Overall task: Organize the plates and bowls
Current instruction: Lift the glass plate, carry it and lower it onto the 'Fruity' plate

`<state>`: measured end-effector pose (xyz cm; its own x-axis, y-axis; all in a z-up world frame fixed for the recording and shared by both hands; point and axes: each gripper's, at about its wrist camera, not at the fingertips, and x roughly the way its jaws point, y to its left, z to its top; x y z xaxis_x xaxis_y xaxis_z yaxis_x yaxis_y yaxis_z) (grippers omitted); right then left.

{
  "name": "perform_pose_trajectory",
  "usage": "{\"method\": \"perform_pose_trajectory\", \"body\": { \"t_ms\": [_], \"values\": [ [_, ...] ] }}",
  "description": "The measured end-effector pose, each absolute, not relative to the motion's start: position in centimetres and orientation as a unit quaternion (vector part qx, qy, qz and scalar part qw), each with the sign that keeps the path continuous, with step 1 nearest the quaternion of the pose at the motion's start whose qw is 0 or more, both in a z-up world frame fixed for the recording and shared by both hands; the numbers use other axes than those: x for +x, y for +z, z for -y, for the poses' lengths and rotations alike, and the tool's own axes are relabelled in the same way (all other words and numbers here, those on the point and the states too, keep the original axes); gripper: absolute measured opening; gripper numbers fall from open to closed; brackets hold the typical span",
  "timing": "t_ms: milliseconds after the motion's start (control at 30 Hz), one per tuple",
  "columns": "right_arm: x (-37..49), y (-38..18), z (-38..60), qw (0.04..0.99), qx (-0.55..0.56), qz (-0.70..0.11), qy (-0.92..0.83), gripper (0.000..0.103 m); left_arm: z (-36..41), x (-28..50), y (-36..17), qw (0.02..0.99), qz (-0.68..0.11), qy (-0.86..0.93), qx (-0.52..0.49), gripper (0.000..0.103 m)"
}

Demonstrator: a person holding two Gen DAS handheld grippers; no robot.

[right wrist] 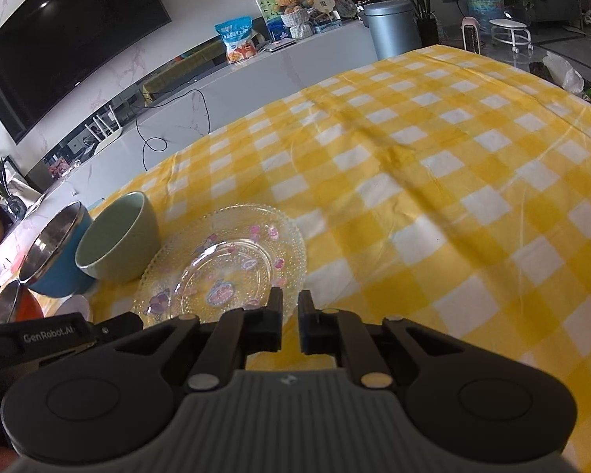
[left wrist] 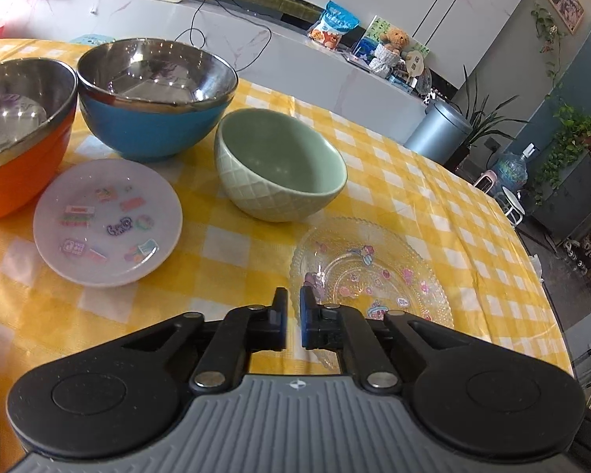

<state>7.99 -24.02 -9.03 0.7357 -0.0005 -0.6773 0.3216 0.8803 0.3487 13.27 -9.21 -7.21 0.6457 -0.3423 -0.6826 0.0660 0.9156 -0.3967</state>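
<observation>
Grippers first: left gripper [left wrist: 293, 299] and right gripper [right wrist: 290, 302] are both running nearly closed, a thin slit between the jaws, gripping nothing. We're hovering both at the near rim of the glass plate [left wrist: 374, 272], lying flat on the worktop [right wrist: 433, 157] just beside the green bowl [left wrist: 279, 163]. We're judging a rim pinch needs the jaws opening first, then straddling the edge low. The white saucer [left wrist: 106, 222] and blue bowl [left wrist: 153, 98] are sitting further left.

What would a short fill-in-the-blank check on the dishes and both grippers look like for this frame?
1. The steel-lined bowl nearest the green ceramic bowl is ____ outside.
2. The clear glass plate lies on a yellow-and-white ____ tablecloth.
3. The small sticker-print saucer holds ____ food.
4. The left gripper and right gripper each grip ____.

Missing words: blue; checked; no; nothing
</observation>
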Motion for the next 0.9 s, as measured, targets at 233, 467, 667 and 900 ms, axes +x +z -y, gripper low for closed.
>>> {"method": "perform_pose_trajectory", "body": {
  "t_ms": [233, 467, 667, 900],
  "values": [
    [9.2, -9.0, 25.3, 0.912, 0.238, -0.323, -0.081, 0.025, 9.0, 14.3, -7.5, 0.899, -0.377, -0.134, -0.176, 0.025],
    [10.7, -10.4, 26.4, 0.909, 0.255, -0.322, -0.071, 0.024, 9.7, 15.2, -8.3, 0.898, -0.378, -0.149, -0.171, 0.025],
    [11.1, -10.9, 26.1, 0.910, 0.256, -0.320, -0.059, 0.016, 10.0, 15.2, -9.1, 0.899, -0.378, -0.151, -0.165, 0.020],
    [11.1, -10.9, 26.3, 0.907, 0.262, -0.323, -0.068, 0.009, 9.9, 15.0, -9.0, 0.900, -0.377, -0.148, -0.160, 0.014]
  ]
}}
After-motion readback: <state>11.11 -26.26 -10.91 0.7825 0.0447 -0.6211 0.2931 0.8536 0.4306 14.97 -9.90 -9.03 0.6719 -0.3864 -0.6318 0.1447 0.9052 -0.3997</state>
